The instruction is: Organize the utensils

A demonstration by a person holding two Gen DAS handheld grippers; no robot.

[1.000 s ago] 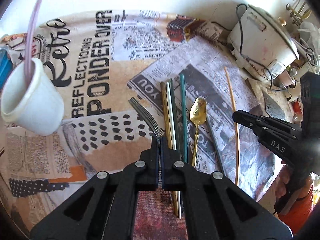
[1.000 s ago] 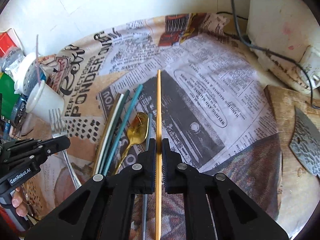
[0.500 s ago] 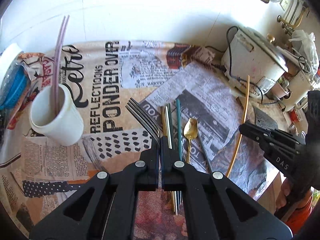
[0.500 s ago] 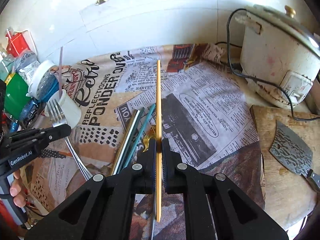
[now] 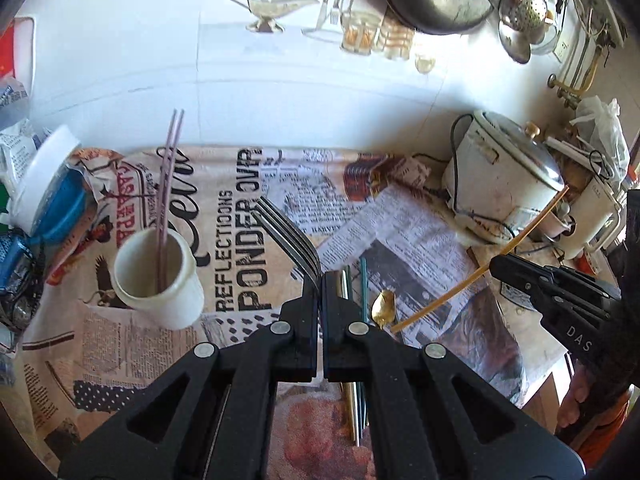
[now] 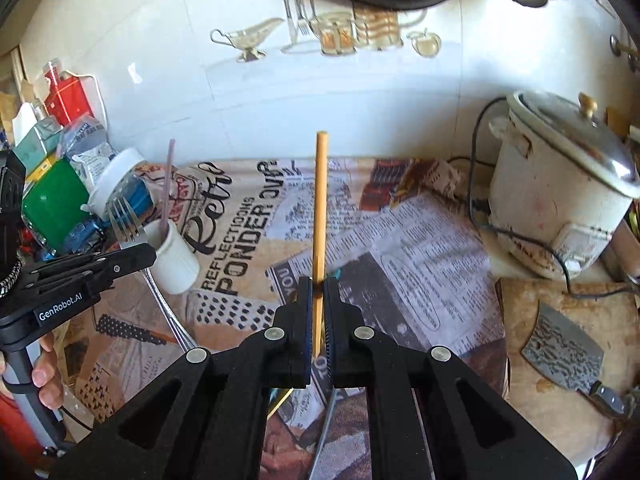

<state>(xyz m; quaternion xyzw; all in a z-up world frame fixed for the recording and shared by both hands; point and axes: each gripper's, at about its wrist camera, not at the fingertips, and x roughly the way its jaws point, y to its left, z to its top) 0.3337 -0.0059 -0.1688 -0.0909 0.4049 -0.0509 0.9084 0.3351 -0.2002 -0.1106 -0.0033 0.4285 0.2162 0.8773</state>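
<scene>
While clamped between the closed jaws of the left gripper (image 5: 321,280), 1 steel fork (image 5: 288,236) juts forward and up-left, tines leading, above the printed cloth (image 5: 248,208). 1 yellow chopstick (image 6: 320,208) is pinched upright in the right gripper (image 6: 316,292), its jaws closed on it. 1 white cup (image 5: 160,280) with 2 pink sticks (image 5: 168,184) stands left. 1 gold spoon (image 5: 382,306) and several straws (image 5: 362,280) lie on the newspaper (image 5: 420,240); 1 rice cooker (image 6: 560,200) sits at right.

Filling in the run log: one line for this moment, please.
left gripper: shut on fork | right gripper: shut on chopstick | cup: upright, not reached
</scene>
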